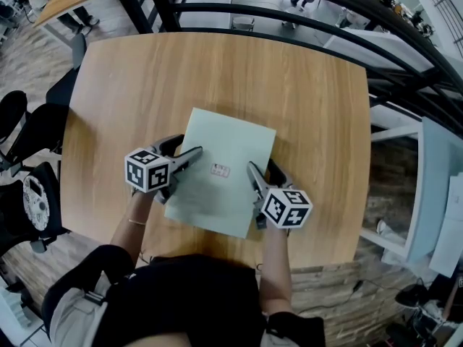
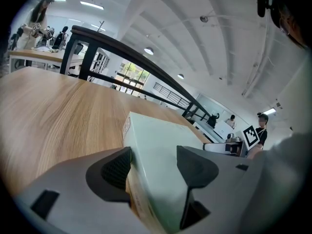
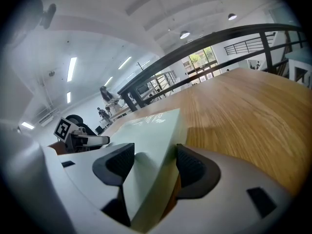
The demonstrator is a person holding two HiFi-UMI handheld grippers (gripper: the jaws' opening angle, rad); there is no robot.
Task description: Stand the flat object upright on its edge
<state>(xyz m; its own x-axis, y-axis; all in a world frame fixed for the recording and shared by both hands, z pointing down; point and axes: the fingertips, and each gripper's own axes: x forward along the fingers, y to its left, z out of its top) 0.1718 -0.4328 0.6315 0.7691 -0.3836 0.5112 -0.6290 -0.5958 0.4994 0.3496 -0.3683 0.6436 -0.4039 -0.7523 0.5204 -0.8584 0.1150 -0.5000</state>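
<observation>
A flat pale green box (image 1: pixel 231 139) with a small label (image 1: pixel 220 170) lies on the wooden table (image 1: pixel 311 85). My left gripper (image 1: pixel 181 150) straddles its left edge, one finger over the top face and the other just outside the edge. My right gripper (image 1: pixel 266 173) straddles the right edge the same way. In the left gripper view the box (image 2: pixel 161 135) fills the gap between the jaws of the left gripper (image 2: pixel 153 167), its side against the left pad. In the right gripper view the box (image 3: pixel 146 130) sits likewise in the right gripper (image 3: pixel 155 165), whose jaws stand wide.
A black railing (image 1: pixel 289 16) curves round the table's far side. Dark chairs (image 1: pixel 29 129) stand off the left edge and white furniture (image 1: pixel 434 194) off the right. Bare wood surrounds the box on all sides. The person's torso is at the near edge.
</observation>
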